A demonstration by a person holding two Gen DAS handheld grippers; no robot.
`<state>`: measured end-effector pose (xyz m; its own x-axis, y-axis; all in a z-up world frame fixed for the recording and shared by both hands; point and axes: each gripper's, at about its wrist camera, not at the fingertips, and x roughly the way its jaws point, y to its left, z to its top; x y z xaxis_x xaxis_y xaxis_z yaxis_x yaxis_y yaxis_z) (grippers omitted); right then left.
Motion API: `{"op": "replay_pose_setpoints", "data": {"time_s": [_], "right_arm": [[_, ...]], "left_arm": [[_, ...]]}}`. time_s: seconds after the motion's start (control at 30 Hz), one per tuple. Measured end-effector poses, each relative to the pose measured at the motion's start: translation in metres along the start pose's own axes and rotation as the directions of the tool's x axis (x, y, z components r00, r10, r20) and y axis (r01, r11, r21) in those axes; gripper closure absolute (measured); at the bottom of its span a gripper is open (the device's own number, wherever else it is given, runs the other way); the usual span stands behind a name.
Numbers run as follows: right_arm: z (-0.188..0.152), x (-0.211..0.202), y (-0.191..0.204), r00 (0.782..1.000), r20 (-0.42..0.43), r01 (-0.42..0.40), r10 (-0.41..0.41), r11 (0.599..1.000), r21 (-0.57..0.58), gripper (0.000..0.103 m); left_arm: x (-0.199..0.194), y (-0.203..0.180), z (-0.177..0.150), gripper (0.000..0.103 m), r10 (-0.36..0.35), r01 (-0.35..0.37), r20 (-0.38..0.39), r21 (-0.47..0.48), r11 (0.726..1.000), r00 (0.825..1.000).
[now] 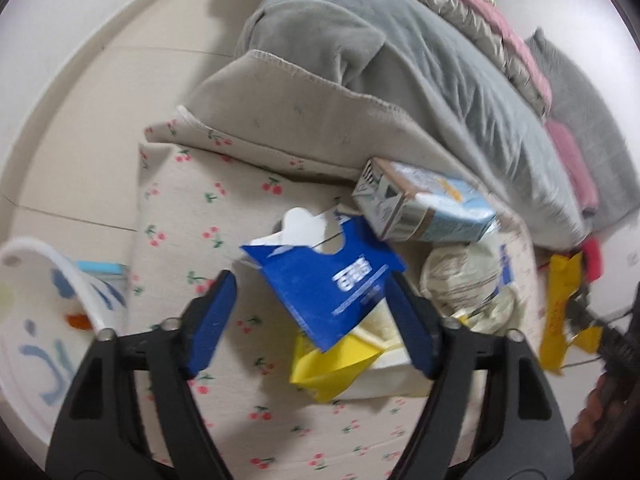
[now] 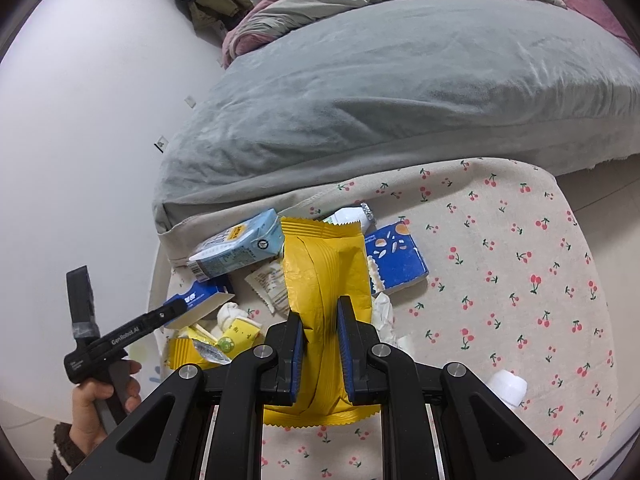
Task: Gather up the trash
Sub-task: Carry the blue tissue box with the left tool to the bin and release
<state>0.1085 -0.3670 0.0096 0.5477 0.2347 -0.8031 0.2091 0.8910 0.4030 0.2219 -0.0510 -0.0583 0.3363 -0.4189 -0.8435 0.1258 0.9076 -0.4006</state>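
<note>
Trash lies on a cherry-print mat (image 2: pixel 500 280). My right gripper (image 2: pixel 320 344) is shut on a yellow snack wrapper (image 2: pixel 324 272) and holds it above the pile. My left gripper (image 1: pixel 316 312) is open, its fingers on either side of a blue and white carton (image 1: pixel 328 280), which also shows in the right wrist view (image 2: pixel 196 300). A light blue milk carton (image 1: pixel 424 208) lies behind it, also seen in the right wrist view (image 2: pixel 236 248). A yellow packet (image 1: pixel 328 364) and a crumpled wrapper (image 1: pixel 460 284) lie nearby.
A white bin (image 1: pixel 36 320) with blue marks stands at the left of the mat. A grey blanket (image 2: pixel 380 92) on the bed borders the mat at the back. A dark blue box (image 2: pixel 396 260), a small white bottle (image 2: pixel 352 216) and a white cap (image 2: pixel 508 386) lie on the mat.
</note>
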Motion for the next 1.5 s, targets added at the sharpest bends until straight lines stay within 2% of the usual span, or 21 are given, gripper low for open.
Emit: {"op": "replay_pose_setpoints", "data": {"time_s": [0.03, 0.13, 0.33, 0.6, 0.83, 1.17, 1.5], "right_arm": [[0.001, 0.001, 0.000, 1.000, -0.001, 0.000, 0.000, 1.000, 0.000, 0.087], [0.003, 0.003, 0.000, 1.000, -0.005, -0.002, 0.002, 1.000, 0.001, 0.087], [0.001, 0.002, 0.000, 1.000, -0.010, -0.011, 0.011, 1.000, 0.007, 0.087], [-0.004, -0.007, 0.015, 0.999, 0.006, -0.040, 0.040, 0.999, -0.012, 0.087], [-0.018, 0.001, 0.053, 0.998, -0.001, -0.063, 0.063, 0.996, -0.062, 0.087], [-0.035, 0.034, 0.128, 0.995, -0.060, -0.084, 0.074, 0.978, -0.192, 0.087], [-0.057, 0.066, 0.190, 0.988, -0.122, -0.124, 0.094, 0.953, -0.275, 0.087]], "left_arm": [[0.000, 0.000, 0.000, 0.057, -0.014, 0.014, -0.001, -0.012, 1.000, 1.000], [0.002, 0.001, -0.002, 0.085, -0.046, 0.046, -0.001, -0.038, 0.998, 0.999], [-0.015, -0.012, -0.005, 0.095, -0.067, 0.068, 0.049, -0.012, 0.998, 0.997], [-0.060, -0.012, -0.012, 0.097, -0.022, 0.016, 0.148, 0.038, 0.999, 0.989], [-0.090, 0.009, -0.017, 0.097, 0.054, -0.069, 0.218, 0.062, 0.996, 0.975], [-0.117, 0.054, -0.032, 0.096, 0.124, -0.131, 0.229, 0.015, 0.991, 0.966], [-0.136, 0.119, -0.058, 0.095, 0.205, -0.197, 0.197, -0.060, 0.978, 0.959]]}}
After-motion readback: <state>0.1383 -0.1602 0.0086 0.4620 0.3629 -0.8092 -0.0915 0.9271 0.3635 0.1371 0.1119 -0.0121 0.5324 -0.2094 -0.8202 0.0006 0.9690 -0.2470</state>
